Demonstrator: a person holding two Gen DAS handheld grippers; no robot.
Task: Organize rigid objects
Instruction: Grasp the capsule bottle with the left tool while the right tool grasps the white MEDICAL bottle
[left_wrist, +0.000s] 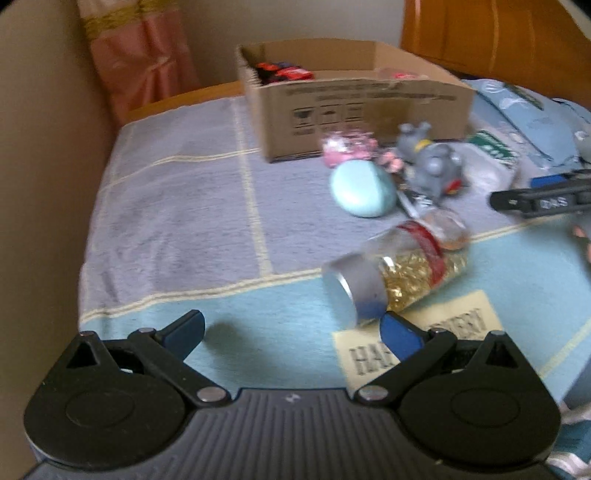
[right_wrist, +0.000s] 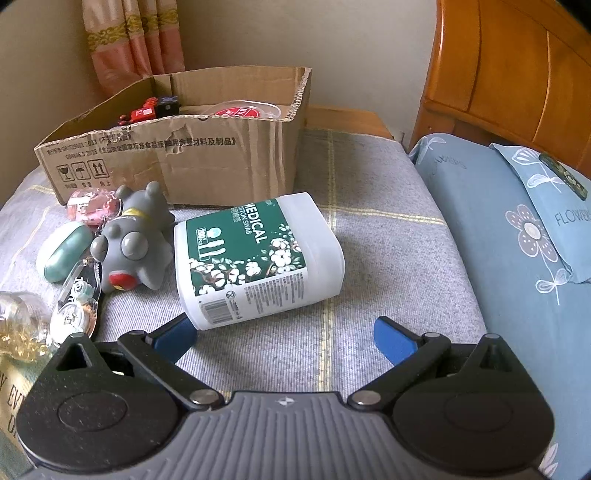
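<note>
Your right hand-held gripper (right_wrist: 284, 332), spread wide, faces the cotton swab box (right_wrist: 255, 258) lying before the cardboard box (right_wrist: 221, 162); your left hand-held gripper (left_wrist: 291, 328), equally wide, nears the jar (left_wrist: 395, 269).

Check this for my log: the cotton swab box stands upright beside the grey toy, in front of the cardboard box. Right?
Not quite. In the right wrist view the cotton swab box lies on its side, not upright. It is beside the grey toy, in front of the cardboard box.
</note>
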